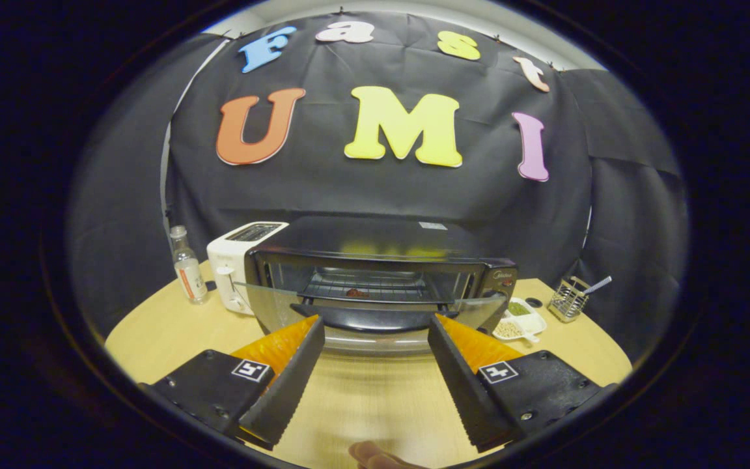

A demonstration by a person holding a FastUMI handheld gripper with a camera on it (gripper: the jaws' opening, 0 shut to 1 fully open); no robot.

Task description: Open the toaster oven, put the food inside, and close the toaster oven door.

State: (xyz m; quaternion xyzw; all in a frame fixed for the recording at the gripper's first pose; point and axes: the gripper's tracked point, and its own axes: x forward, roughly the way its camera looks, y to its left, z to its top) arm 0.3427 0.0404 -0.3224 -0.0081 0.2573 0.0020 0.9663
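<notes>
A black toaster oven (381,260) stands on the round wooden table (153,339), just ahead of my fingers. Its glass door (362,314) hangs open, folded down toward me, with the dark handle (368,318) along its front edge. Inside, a small reddish piece of food (357,293) lies on the wire rack (375,283). My gripper (375,324) is open, its fingertips close to the door's handle on either side, with nothing held between them.
A white pop-up toaster (235,264) and a small clear bottle (187,266) stand left of the oven. Right of it sit a white divided dish (523,320) with seeds and a wire utensil holder (569,299). A fingertip (375,454) shows below the fingers.
</notes>
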